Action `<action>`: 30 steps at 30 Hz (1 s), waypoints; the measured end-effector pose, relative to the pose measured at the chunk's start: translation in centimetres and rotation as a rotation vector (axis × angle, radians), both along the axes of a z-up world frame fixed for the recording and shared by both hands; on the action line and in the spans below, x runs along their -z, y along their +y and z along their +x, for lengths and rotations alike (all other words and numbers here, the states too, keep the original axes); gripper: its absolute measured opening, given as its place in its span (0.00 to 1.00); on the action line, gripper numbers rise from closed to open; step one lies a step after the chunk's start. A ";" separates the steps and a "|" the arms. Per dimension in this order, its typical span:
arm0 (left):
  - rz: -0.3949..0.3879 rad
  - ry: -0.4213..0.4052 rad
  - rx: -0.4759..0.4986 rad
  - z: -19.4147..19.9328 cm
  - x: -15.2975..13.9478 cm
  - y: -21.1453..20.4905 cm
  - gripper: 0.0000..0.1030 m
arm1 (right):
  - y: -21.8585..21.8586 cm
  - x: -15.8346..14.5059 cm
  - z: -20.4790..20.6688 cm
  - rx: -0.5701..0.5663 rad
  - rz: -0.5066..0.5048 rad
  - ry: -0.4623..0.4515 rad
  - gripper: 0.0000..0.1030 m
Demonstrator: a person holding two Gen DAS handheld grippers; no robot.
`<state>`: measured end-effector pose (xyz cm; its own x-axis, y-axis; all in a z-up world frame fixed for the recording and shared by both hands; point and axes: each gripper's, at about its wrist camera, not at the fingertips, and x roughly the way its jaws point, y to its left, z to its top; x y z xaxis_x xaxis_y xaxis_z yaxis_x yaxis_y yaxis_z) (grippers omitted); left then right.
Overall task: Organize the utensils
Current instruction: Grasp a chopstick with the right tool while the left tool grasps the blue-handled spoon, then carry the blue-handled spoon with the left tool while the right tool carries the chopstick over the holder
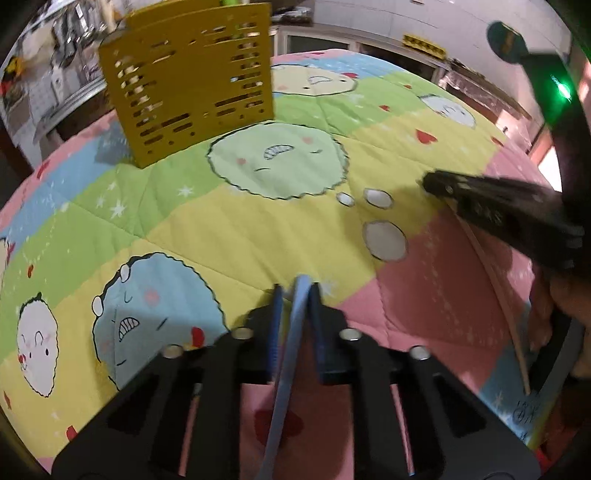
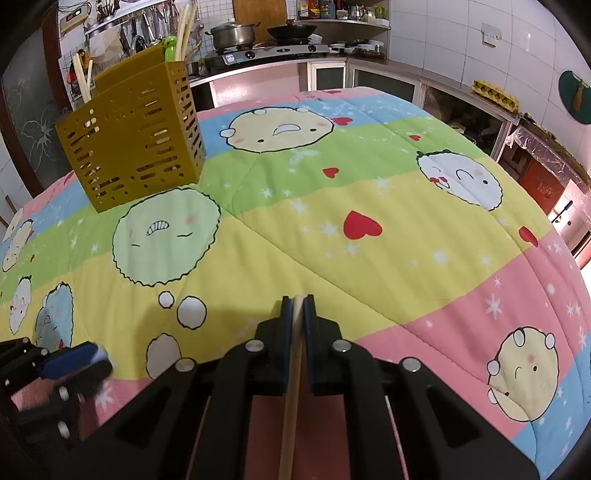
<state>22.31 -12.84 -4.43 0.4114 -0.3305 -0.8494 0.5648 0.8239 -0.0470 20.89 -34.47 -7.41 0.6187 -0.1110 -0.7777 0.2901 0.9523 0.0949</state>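
My left gripper (image 1: 297, 291) is shut on a light blue utensil handle (image 1: 286, 362) that runs back under the camera. My right gripper (image 2: 297, 301) is shut on a pale wooden chopstick (image 2: 291, 402); in the left wrist view that chopstick (image 1: 509, 317) hangs down from the right gripper (image 1: 428, 182). The yellow slotted utensil holder (image 1: 192, 79) stands at the far left of the quilt; in the right wrist view the holder (image 2: 136, 129) holds chopsticks and a green item. The left gripper (image 2: 99, 356) shows at that view's lower left.
A cartoon-print quilt (image 2: 332, 206) covers the table. Behind it are a kitchen counter with a pot (image 2: 234, 33), a wok and a stove, and an egg carton (image 2: 495, 92) at the right.
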 end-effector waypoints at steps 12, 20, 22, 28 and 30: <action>-0.045 -0.064 -0.127 1.8 -2.2 1.8 0.06 | 0.7 -2.4 -0.3 -0.036 -0.012 -0.064 0.06; -0.108 -0.212 -0.212 2.1 -6.6 3.6 0.06 | 1.3 -5.2 -0.2 -0.054 -0.011 -0.144 0.06; -0.126 -0.243 -0.232 2.1 -7.6 4.2 0.06 | 1.5 -6.0 -0.3 -0.057 -0.013 -0.175 0.06; -0.174 -0.342 -0.279 1.9 -10.5 5.4 0.06 | 1.8 -8.8 -0.6 -0.065 -0.005 -0.297 0.06; -0.182 -0.363 -0.289 1.9 -11.0 5.6 0.06 | 2.0 -9.6 -0.8 -0.067 -0.002 -0.335 0.06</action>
